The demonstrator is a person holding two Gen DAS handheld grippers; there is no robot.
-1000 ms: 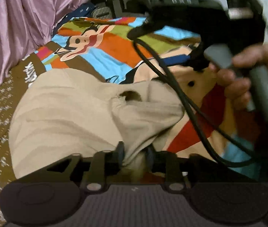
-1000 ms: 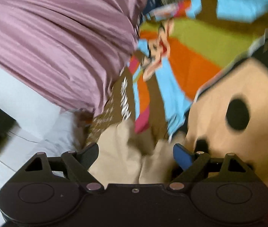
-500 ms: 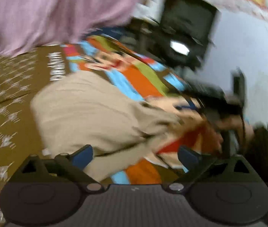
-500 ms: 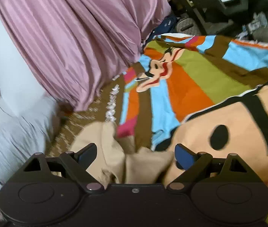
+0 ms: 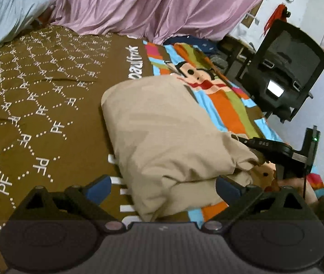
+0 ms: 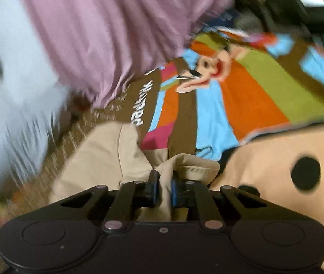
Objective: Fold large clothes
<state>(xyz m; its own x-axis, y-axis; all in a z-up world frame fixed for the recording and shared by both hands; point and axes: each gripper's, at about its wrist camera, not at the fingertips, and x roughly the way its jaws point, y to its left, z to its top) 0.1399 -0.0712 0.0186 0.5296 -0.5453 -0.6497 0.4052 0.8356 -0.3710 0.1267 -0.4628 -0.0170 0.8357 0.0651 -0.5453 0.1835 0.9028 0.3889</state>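
Observation:
A large beige garment point(image 5: 168, 137) lies folded over on the bed, across the brown patterned cover and the colourful cartoon blanket. My left gripper point(image 5: 163, 186) is open and empty, held just above the garment's near edge. My right gripper point(image 6: 163, 188) is shut on a bunched edge of the beige garment point(image 6: 107, 157). In the left wrist view the right gripper's black body point(image 5: 274, 150) shows at the garment's right end. The right wrist view is blurred.
The bed has a brown cover with white PF marks point(image 5: 36, 105) and a striped cartoon monkey blanket point(image 5: 219, 91). A pink curtain point(image 5: 150, 4) hangs behind, a pale pillow point(image 5: 6, 11) lies at far left, and a black office chair point(image 5: 285, 75) stands right.
My left gripper let go of the beige garment, opened and drew back. My right gripper went from open to shut on the garment's edge.

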